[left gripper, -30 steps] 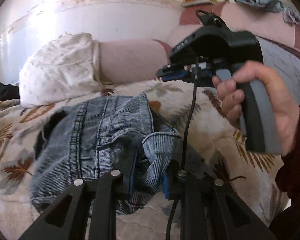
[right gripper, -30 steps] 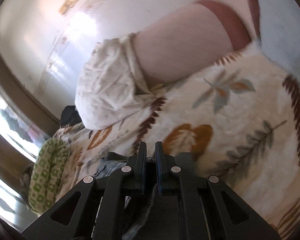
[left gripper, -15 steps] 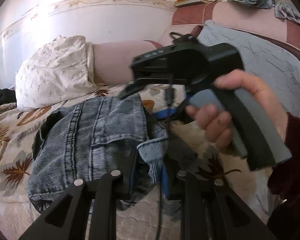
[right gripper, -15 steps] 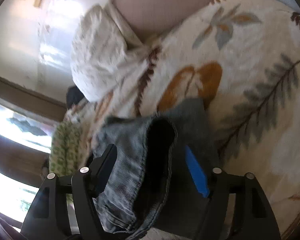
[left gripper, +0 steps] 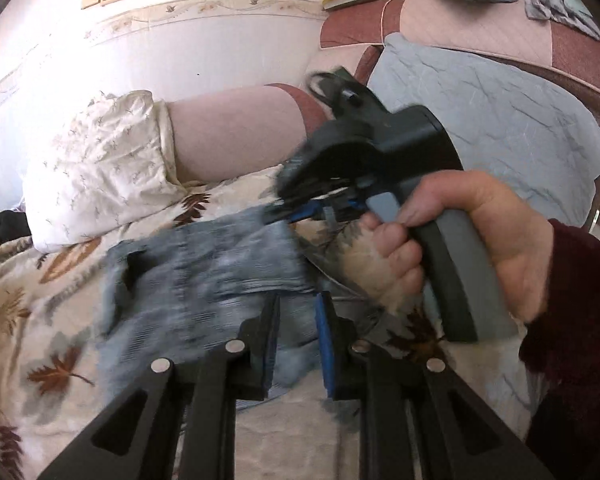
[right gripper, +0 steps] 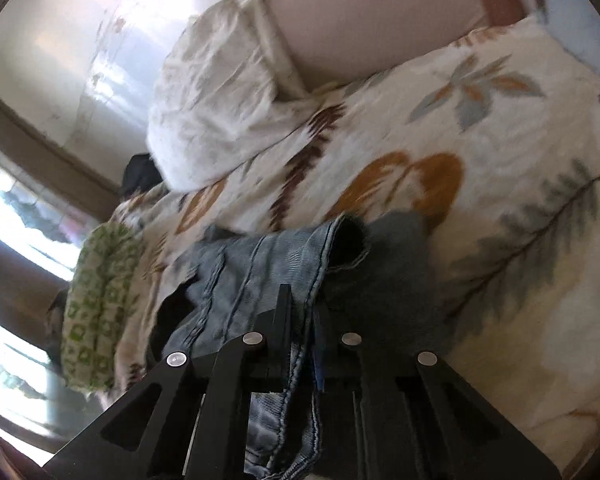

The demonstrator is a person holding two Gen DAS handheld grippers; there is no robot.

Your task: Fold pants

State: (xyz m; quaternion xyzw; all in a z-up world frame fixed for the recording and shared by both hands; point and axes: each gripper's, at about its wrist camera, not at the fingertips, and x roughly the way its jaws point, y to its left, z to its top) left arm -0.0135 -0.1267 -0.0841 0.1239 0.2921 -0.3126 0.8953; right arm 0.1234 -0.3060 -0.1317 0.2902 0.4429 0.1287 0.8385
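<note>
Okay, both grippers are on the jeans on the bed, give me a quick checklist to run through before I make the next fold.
1. Right gripper has denim: ok, its fingers are nearly closed on a seamed edge of the jeans.
2. Left gripper has denim: cannot tell; cloth sits between its fingers, but a gap shows and the picture is blurred.
3. Jeans lie flat: not ok, they are bunched and rumpled on the leaf-print bedspread.
4. Landing spot: ok, open bedspread shows past the jeans.
5. White pillow out of the way: ok, it sits apart from the jeans, toward the wall.
</note>
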